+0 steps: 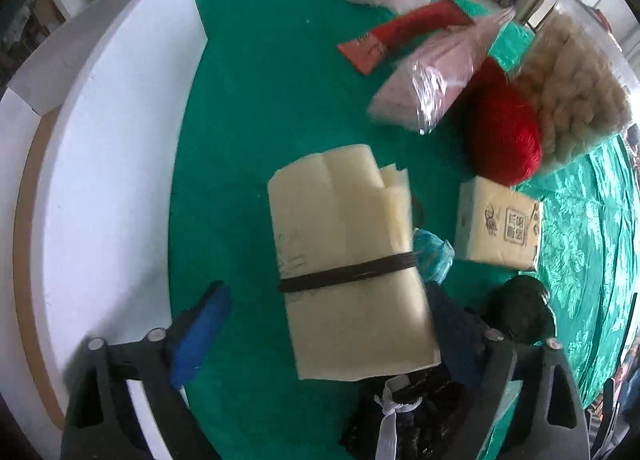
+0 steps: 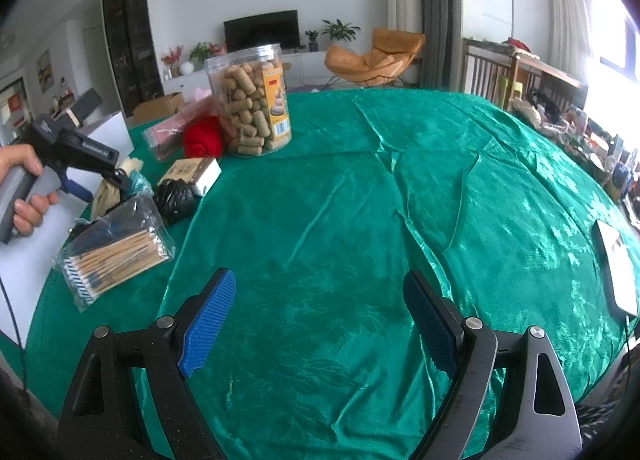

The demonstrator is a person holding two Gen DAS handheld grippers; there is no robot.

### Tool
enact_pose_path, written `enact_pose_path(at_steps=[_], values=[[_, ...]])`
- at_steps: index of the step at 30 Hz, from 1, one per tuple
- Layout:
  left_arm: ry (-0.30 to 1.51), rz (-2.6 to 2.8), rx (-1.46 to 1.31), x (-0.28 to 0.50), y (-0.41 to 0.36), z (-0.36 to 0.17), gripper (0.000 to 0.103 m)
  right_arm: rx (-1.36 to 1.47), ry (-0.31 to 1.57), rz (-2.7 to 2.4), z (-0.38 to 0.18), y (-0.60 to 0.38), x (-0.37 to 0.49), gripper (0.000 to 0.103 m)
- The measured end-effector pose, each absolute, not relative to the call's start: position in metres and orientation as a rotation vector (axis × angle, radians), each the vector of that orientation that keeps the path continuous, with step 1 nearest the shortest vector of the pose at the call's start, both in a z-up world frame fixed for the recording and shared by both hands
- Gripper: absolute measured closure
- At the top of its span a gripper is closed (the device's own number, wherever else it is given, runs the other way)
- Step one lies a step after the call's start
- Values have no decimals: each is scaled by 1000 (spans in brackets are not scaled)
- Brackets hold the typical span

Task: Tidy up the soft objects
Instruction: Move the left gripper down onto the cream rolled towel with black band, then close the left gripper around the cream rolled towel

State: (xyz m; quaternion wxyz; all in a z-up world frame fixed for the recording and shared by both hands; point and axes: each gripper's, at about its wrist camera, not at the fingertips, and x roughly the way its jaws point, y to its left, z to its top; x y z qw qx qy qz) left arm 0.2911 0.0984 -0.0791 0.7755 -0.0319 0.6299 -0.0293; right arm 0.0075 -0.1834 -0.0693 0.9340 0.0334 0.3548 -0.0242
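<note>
Two grippers work here: the left gripper [image 1: 320,324] is spread around the banded cream cloth bundle [image 1: 348,260] lying between its fingers, likely to grab it; the right gripper [image 2: 320,320], spread and empty, hovers over bare counter [image 2: 360,179], apparently waiting.

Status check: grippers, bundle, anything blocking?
Left hand-held gripper open over cream bundle. Right hand-held gripper open, empty. Black bag beside bundle.
</note>
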Motion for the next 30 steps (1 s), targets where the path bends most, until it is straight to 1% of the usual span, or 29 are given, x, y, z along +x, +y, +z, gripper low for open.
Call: enact_pose_path(at_steps=[1,3,5,6,7,10,14,15,16,17,18,19,21,23,25,27,30], values=[[1363,-72,-79,292,100,-78,18,67,727,-49,-69,-183,7,15],[1366,-91,-110,294,100,-83,20,66,725,-50,-69,-184,8,15],[1329,-115,-171,291,104,-84,36,67,723,-51,-69,-184,8,15],[1314,-136,-211,290,107,-83,46,68,723,-52,-70,-184,7,15],[1307,-134,-223,290,108,-82,50,69,725,-53,-70,-183,8,15],[1279,-110,-141,282,97,-78,56,74,727,-54,-71,-185,8,15],[1274,-110,-10,269,75,-82,57,83,724,-55,-70,-188,7,15],[1281,-116,32,266,71,-84,56,84,724,-54,-70,-189,7,15],[1279,-107,79,264,67,-84,51,85,725,-53,-70,-189,7,15],[1270,-97,106,264,65,-86,49,87,726,-52,-70,-189,7,15],[1264,-82,128,266,64,-88,39,88,726,-51,-70,-189,7,15],[1264,-71,130,267,63,-91,27,87,727,-50,-70,-189,7,15],[1263,-61,104,271,64,-98,17,85,725,-50,-70,-189,6,15],[1279,-63,65,272,79,-107,16,85,721,-52,-69,-190,6,15],[1289,-72,-1,278,89,-117,6,89,722,-53,-69,-191,6,15],[1275,-70,-49,279,98,-121,2,94,728,-53,-71,-192,7,15],[1249,-76,-20,278,99,-125,0,98,735,-51,-73,-192,8,15]])
